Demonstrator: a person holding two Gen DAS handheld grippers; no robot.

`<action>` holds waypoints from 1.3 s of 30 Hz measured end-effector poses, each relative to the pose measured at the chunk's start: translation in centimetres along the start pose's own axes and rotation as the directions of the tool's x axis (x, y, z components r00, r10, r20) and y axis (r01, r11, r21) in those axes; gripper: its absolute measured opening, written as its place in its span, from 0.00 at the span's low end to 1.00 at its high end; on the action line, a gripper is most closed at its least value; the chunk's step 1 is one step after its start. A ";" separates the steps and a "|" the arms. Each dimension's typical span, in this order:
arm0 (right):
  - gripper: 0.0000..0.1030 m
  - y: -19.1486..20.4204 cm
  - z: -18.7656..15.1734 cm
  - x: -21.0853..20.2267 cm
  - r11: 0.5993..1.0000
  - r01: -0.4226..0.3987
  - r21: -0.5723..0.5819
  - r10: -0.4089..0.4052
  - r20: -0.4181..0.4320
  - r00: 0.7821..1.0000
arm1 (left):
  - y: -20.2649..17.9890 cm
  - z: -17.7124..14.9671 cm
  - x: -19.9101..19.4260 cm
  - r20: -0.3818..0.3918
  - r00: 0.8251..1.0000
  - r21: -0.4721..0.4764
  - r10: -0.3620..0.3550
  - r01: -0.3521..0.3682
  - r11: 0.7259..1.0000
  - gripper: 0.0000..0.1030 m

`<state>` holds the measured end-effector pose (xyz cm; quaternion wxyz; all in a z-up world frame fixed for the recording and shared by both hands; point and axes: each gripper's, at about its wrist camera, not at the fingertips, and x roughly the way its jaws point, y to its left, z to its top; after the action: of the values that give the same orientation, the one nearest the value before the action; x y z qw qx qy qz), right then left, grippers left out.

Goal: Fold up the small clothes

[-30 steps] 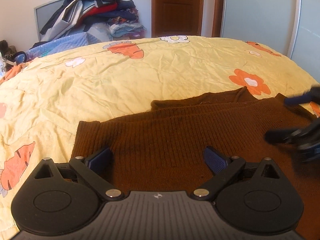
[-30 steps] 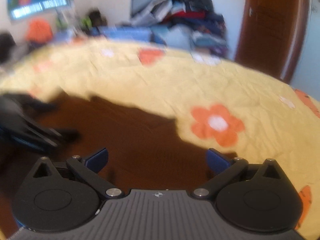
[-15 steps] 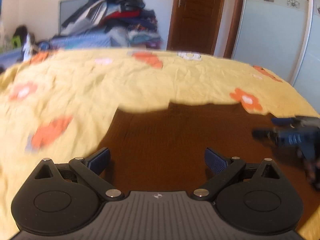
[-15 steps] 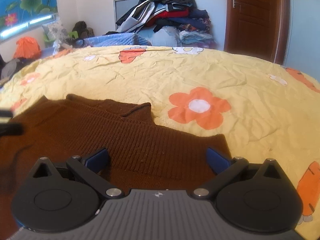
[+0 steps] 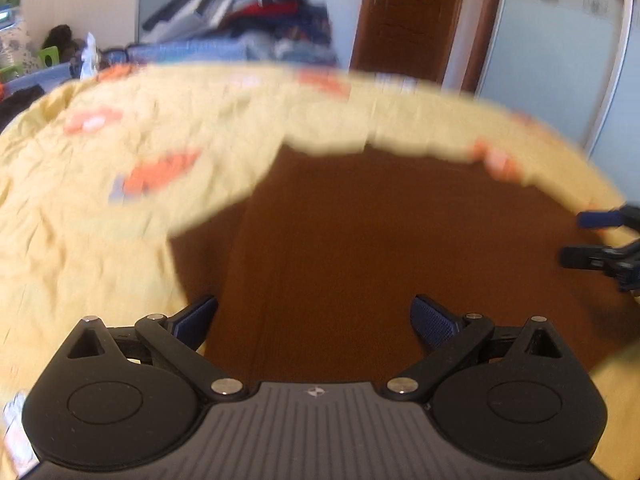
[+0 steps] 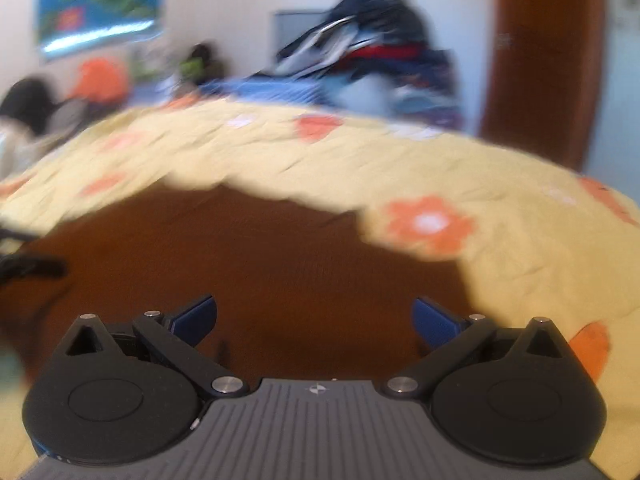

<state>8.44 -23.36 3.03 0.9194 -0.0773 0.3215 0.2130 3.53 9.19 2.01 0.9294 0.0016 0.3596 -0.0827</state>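
A brown ribbed knit garment (image 5: 380, 248) lies spread on the yellow flowered bedspread (image 5: 100, 208); it also fills the lower middle of the right wrist view (image 6: 248, 272). My left gripper (image 5: 314, 318) is open and empty, hovering over the garment's left part. My right gripper (image 6: 314, 318) is open and empty over its right part; it shows at the right edge of the left wrist view (image 5: 600, 240), and the left gripper shows at the left edge of the right wrist view (image 6: 28, 264). Both views are motion-blurred.
A pile of clothes (image 5: 256, 20) is heaped behind the bed (image 6: 360, 56). A brown door (image 5: 408, 16) and a pale sliding wardrobe (image 5: 552, 60) stand at the back right. Clutter (image 6: 60, 92) lies at the far left.
Both grippers have swung and tilted over the garment, so more of it lies in front of each. The garment now looks flatter. Both stay open.
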 end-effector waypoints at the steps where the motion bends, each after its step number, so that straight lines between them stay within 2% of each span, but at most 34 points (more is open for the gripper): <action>1: 1.00 0.4 -0.9 0.3 1.000 -0.004 -0.021 0.003 -0.057 0.998 | -0.3 -0.5 -0.1 0.023 1.000 0.042 0.006 -0.007 0.999 1.00; 2: 1.00 0.6 -1.9 0.8 0.999 -0.003 -0.040 -0.001 -0.092 0.996 | -0.2 -0.6 -0.2 0.025 1.000 0.037 0.002 -0.003 0.999 1.00; 3: 1.00 0.2 -3.0 0.3 1.000 -0.017 -0.026 0.016 -0.019 1.000 | -0.1 -0.3 -0.3 0.011 1.000 0.019 0.011 -0.012 1.000 1.00; 4: 1.00 -0.3 -3.5 0.2 0.999 -0.034 -0.017 0.034 -0.006 0.999 | -0.3 0.0 -0.6 -0.006 0.999 0.006 0.036 -0.036 0.999 1.00; 6: 1.00 -0.5 -2.7 -0.3 1.000 -0.020 0.008 0.021 -0.041 0.999 | -1.0 0.4 -1.9 0.004 0.999 0.006 0.048 -0.048 0.999 1.00; 8: 1.00 0.0 -1.6 -1.2 0.998 0.007 0.065 -0.003 -0.068 0.998 | -2.6 0.2 -3.7 0.088 0.996 0.101 0.031 -0.040 0.994 1.00; 10: 1.00 1.1 -1.3 -2.3 0.998 -0.046 0.048 0.048 -0.031 0.998 | -5.4 -0.3 -4.5 0.148 0.989 0.243 0.019 -0.055 0.968 1.00; 11: 1.00 2.0 -1.4 -2.4 0.999 -0.049 0.014 0.049 -0.024 0.999 | -6.6 -0.7 -4.1 0.132 0.991 0.311 0.011 -0.052 0.949 1.00; 13: 1.00 3.8 -2.0 -1.6 0.997 -0.017 -0.080 0.012 -0.059 0.998 | -8.1 -2.1 -1.9 0.014 1.000 0.399 -0.001 -0.005 0.917 1.00; 14: 1.00 4.4 -2.7 -0.8 0.993 -0.010 -0.121 -0.002 -0.105 0.994 | -7.6 -2.7 -2.1 0.059 0.997 0.365 -0.043 0.019 0.931 1.00; 15: 1.00 4.2 -3.8 -0.8 0.993 -0.022 -0.118 0.014 -0.065 0.998 | -6.9 -2.7 -1.9 0.031 0.997 0.328 -0.071 0.057 0.943 1.00; 17: 1.00 3.6 -4.8 -1.1 0.994 -0.045 -0.102 0.043 -0.027 0.999 | -5.8 -2.1 -2.4 -0.014 0.997 0.249 -0.074 0.075 0.965 0.99; 20: 1.00 3.7 -3.7 -2.4 0.998 -0.016 -0.064 0.011 -0.087 0.996 | -5.0 -2.4 -4.8 -0.008 0.994 0.190 -0.106 0.106 0.976 1.00; 21: 1.00 3.8 -3.5 -3.1 0.998 -0.034 -0.045 0.031 -0.072 0.997 | -4.6 -2.8 -5.1 -0.026 0.993 0.173 -0.117 0.120 0.977 1.00; 23: 1.00 4.2 -4.3 -4.0 0.996 -0.075 -0.057 0.072 -0.042 0.997 | -3.9 -3.7 -5.4 -0.045 0.995 0.159 -0.089 0.095 0.983 1.00; 24: 1.00 4.5 -5.0 -3.1 0.994 -0.068 -0.080 0.060 -0.097 0.994 | -3.6 -4.0 -5.7 -0.038 0.998 0.152 -0.058 0.063 0.986 1.00; 25: 1.00 4.5 -5.9 -3.0 0.992 -0.072 -0.108 0.066 -0.058 0.996 | -3.1 -3.9 -6.1 -0.042 0.998 0.122 -0.049 0.054 0.991 1.00; 27: 1.00 4.5 -5.7 -2.8 0.991 -0.078 -0.109 0.069 -0.080 0.994 | -1.5 -3.8 -7.4 -0.029 0.996 0.001 -0.080 0.080 0.997 1.00; 29: 1.00 4.8 -4.4 -2.9 0.996 -0.050 -0.074 0.041 -0.116 0.992 | 0.5 -3.9 -8.9 0.008 0.996 -0.140 -0.085 0.085 0.986 1.00; 30: 1.00 5.0 -3.9 -3.3 0.997 -0.060 -0.053 0.055 -0.094 0.994 | 1.5 -4.1 -9.3 0.013 0.995 -0.218 -0.097 0.097 0.971 1.00; 32: 1.00 5.6 -3.2 -4.3 0.993 -0.119 -0.026 0.118 -0.036 0.992 | 3.6 -4.8 -9.2 -0.005 0.986 -0.391 -0.169 0.153 0.907 1.00; 35: 1.00 6.3 -2.0 -4.6 0.984 -0.180 0.002 0.180 0.000 0.984 | 5.8 -6.0 -8.0 -0.003 0.957 -0.586 -0.290 0.233 0.776 0.99; 37: 1.00 6.6 -1.1 -4.3 0.976 -0.216 0.028 0.216 0.009 0.976 | 6.7 -6.2 -7.4 0.037 0.947 -0.661 -0.320 0.263 0.703 0.99; 39: 1.00 6.2 -0.5 -4.3 0.969 -0.239 0.060 0.238 0.015 0.971 | 7.6 -6.3 -6.6 0.075 0.933 -0.738 -0.353 0.290 0.610 0.99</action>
<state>2.36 -19.38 5.31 0.8904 -0.0089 0.3311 0.3121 -4.28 18.05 1.33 0.8049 -0.4351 0.3921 -0.0956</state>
